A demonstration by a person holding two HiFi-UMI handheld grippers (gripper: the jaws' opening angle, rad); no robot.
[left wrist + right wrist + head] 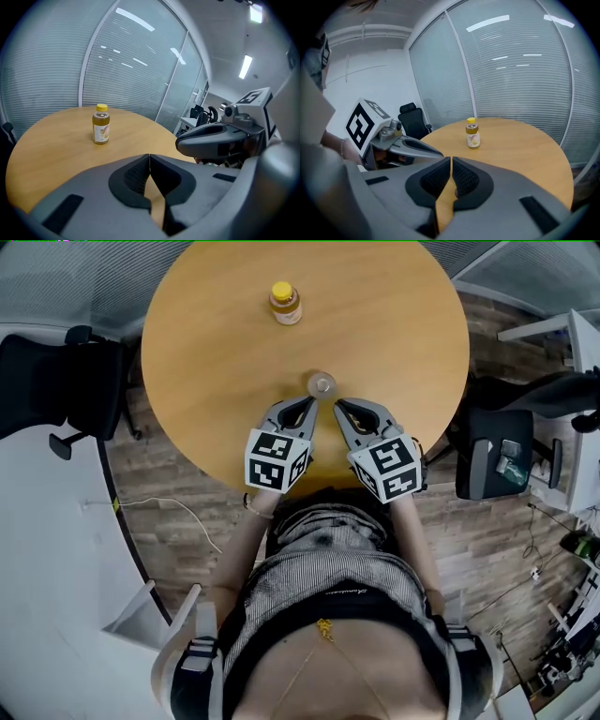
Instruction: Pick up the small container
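A small clear round container (321,384) stands on the round wooden table (216,362), just beyond both gripper tips. My left gripper (310,401) is shut and empty, its tip a little to the container's near left. My right gripper (338,405) is also shut and empty, to the container's near right. In the left gripper view the jaws (149,155) meet with nothing between them, and the same holds in the right gripper view (451,159). The container is hidden behind the jaws in both gripper views. Farther back stands a yellow-capped bottle (285,304) (101,124) (472,133).
A black office chair (56,381) stands left of the table and another chair (506,460) to the right. Glass walls with blinds (56,56) ring the far side. The table's near edge runs under both grippers, close to the person's body.
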